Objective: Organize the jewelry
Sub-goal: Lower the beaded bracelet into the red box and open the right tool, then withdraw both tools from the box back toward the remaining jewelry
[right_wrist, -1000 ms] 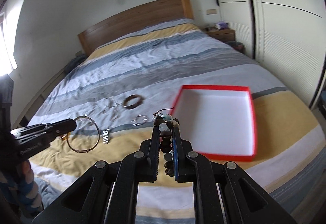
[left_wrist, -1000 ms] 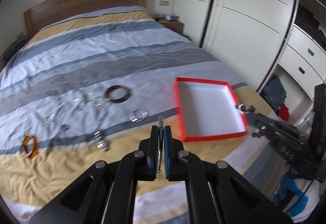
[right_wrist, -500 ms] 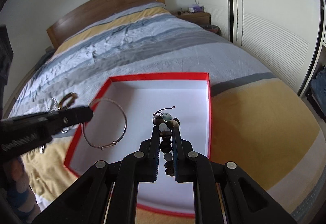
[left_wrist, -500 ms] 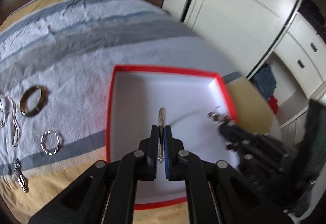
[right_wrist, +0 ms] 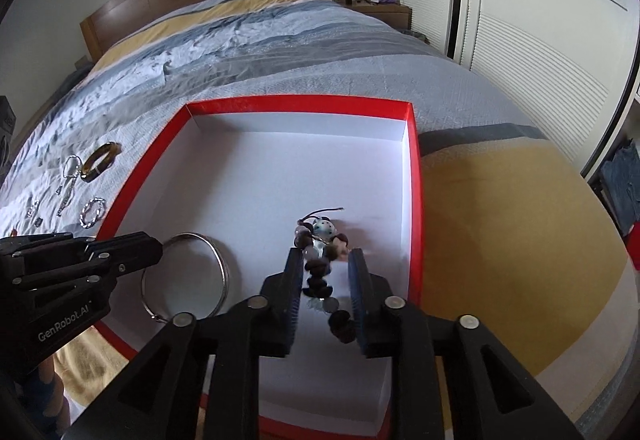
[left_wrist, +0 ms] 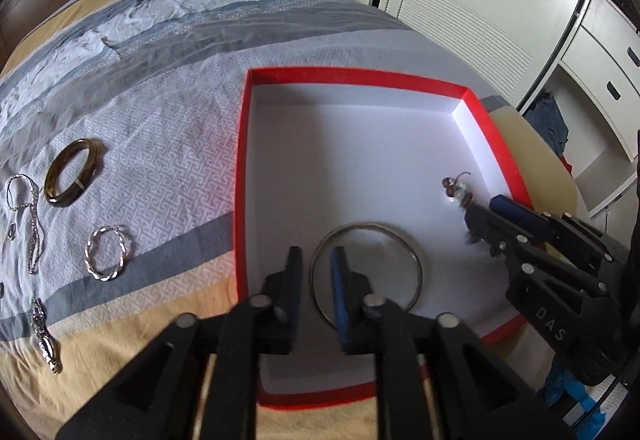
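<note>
A red-rimmed box (left_wrist: pixel 241 160) with a white inside lies on the striped bed. In it lies a thin silver bangle (left_wrist: pixel 368 225). My left gripper (left_wrist: pixel 316 262) hangs just over the bangle's near edge, its jaws opening; the wire passes between the fingers and no pad presses on it. A beaded bracelet (right_wrist: pixel 318 274) of dark and pale beads rests on the box floor between the fingers of my right gripper (right_wrist: pixel 325 256). That gripper's jaws are opening too, with a gap beside the beads. Each view shows the other gripper: left gripper (right_wrist: pixel 158 252), right gripper (left_wrist: pixel 480 218).
Left of the box on the bedspread lie a brown bangle (left_wrist: pixel 72 178), a twisted silver hoop (left_wrist: pixel 106 254), a silver chain (left_wrist: pixel 32 224) and a small metal piece (left_wrist: pixel 46 340). White wardrobe doors (left_wrist: pixel 480 0) stand to the right, a nightstand (right_wrist: pixel 380 10) beyond the bed.
Both grippers came down over the red box and their jaws parted. The silver bangle and the beaded bracelet, gripped before, now lie on the box floor.
</note>
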{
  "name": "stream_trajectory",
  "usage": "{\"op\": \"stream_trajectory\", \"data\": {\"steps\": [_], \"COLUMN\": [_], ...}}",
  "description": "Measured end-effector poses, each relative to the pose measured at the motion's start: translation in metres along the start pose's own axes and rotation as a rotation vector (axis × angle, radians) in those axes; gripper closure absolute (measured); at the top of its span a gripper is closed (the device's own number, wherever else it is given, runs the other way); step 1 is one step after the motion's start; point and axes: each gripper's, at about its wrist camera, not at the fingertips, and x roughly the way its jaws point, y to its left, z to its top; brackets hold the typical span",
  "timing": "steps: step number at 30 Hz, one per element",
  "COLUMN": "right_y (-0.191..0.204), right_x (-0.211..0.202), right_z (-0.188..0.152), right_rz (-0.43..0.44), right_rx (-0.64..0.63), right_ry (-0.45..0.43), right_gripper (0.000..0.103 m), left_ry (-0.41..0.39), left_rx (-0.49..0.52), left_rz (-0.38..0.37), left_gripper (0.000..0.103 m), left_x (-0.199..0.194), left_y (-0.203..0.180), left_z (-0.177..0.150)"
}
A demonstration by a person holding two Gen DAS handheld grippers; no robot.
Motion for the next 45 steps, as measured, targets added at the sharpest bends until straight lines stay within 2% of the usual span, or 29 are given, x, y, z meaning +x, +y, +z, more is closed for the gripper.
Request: {"op": "stream_trajectory", "data": {"steps": [1,2,6,13,19,24,26,28,34,39,45], "right_y": [0.000,0.000,0.000,0.022,0.067,0.104,0.119,0.132,0.168,0.192,0.221], "right_x": [-0.005,-0.011,-0.044,-0.141,-0.218,-0.262,-0.281,-0.296,-0.316,-0.311,-0.274], "right_z": [0.000,0.001,0.005,0.003,-0.014,-0.032,-0.039,-0.044,-0.048,-0.049,-0.049], "right_rz": [-0.006,-0.007,-0.014,0.026,0.089,0.129,0.148,0.159,0.178,0.221,0.261], "right_rx": [0.002,0.005,0.028,0.069,0.037,0.013,0.005,-0.005,-0.043,-0.073,-0.114], "right_ry": [-0.006,-0.014,-0.049,-0.144,-0.202,-0.231,-0.253,-0.273,-0.326,-0.335,-0.288], "right_gripper": [0.063,0.061,0.058,0.058,0.056,0.056,0.055,0.051,0.037,0.037,0.037], "left_ry": [-0.014,-0.025,-0.068,-0.154,-0.199,-0.254,-0.277,-0.297,-0.327,-0.333,-0.317], "left_rx": [-0.001,0.000,0.009,-0.006,-0.044,-0.110,-0.133,-0.158,-0.223,-0.274,-0.365], "left_rz": [0.003,0.009,0.010,0.053,0.138,0.210,0.242,0.268,0.327,0.380,0.418], "left_gripper": [0.074,0.072,0.072,0.072,0.072,0.072,0.065,0.063,0.063,0.063,0.062], "left_x": [-0.007,-0.014,-0.054,-0.148,-0.234,-0.299,-0.321,-0.343,-0.377,-0.384,-0.365], "left_y": [0.000,0.001,0.002,0.021,0.064,0.112,0.132,0.154,0.207,0.245,0.294], "left_z": [0.000,0.001,0.000,-0.028,-0.073,-0.113,-0.127,-0.143,-0.177,-0.193,-0.206]}}
